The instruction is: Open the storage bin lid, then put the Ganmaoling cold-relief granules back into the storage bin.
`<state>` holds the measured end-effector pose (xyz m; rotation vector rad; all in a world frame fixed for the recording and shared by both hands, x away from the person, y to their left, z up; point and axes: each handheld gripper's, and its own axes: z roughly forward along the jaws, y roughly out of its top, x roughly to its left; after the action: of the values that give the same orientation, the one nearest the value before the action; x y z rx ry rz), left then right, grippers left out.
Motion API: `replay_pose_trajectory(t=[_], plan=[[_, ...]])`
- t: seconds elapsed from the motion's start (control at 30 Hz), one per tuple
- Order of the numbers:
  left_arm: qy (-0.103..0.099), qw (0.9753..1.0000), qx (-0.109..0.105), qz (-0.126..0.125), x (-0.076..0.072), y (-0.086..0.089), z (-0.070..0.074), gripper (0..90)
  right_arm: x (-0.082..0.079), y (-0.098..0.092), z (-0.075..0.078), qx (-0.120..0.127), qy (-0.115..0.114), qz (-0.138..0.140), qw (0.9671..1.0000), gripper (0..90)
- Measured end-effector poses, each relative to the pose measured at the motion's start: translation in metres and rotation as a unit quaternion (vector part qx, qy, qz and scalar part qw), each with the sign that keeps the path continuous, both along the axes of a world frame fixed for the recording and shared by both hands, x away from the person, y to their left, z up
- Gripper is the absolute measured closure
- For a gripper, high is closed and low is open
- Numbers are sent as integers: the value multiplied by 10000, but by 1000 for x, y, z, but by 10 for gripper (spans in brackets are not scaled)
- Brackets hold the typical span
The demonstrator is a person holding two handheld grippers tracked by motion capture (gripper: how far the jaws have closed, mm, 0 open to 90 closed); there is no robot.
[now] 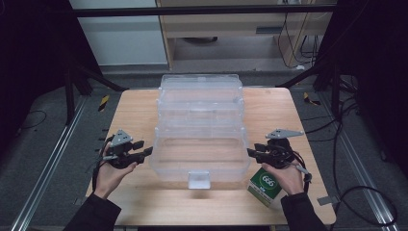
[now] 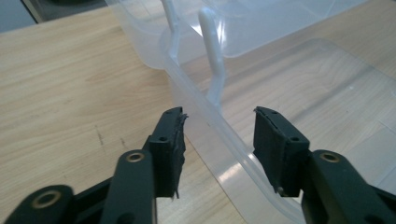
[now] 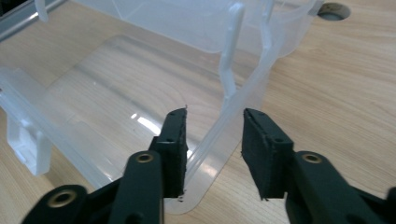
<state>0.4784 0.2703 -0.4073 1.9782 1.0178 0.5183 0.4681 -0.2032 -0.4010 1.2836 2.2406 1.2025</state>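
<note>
Overhead first: I see a clear plastic cantilever organiser box [image 1: 200, 126] standing fanned open in stepped tiers at the middle of the wooden table [image 1: 269, 108], its lowest tray nearest me with a small front latch [image 1: 198, 179]. My left gripper [image 1: 146, 151] sits at the lowest tray's left end and my right gripper [image 1: 250, 153] at its right end, each just at the wall. A green and white carton [image 1: 264, 186] stands by my right hand, untouched. I judge the job is at its start: both tools are placed for a grasp, but nothing is clamped or lifted yet.

Next, the left gripper view: the jaws stand well apart, empty, straddling the tray's rim [image 2: 219, 140]. One pad [image 2: 173, 140] is outside the wall over bare wood, the other over the tray floor. A white hinge arm [image 2: 214, 56] rises just beyond.

Last, the right gripper view: the jaws are likewise parted and hold nothing, with the tray's end wall [image 3: 219, 135] running up between them, close to the inner pad [image 3: 175, 149]. Closing both remains.
</note>
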Motion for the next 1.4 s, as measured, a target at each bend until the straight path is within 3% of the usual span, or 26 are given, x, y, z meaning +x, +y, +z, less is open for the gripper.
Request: replay_pose_trajectory(t=[0.2,0.5,0.87,1.17,1.4], plan=[[-106,9993,50,342,3,15,-1,441,-13,-13,12,-118,-36,-103,9999,436],[51,9962,147,858,15,37,-19,391,-29,-20,29,-664,331,24,9972,307],[206,9944,209,1018,19,48,-29,369,-37,-12,42,-1203,847,170,9890,219],[286,9934,374,1049,21,49,-36,366,-43,-8,44,-1492,1063,295,9826,191],[327,9931,409,1052,22,51,-37,369,-39,-1,42,-1744,1246,515,9754,160]])
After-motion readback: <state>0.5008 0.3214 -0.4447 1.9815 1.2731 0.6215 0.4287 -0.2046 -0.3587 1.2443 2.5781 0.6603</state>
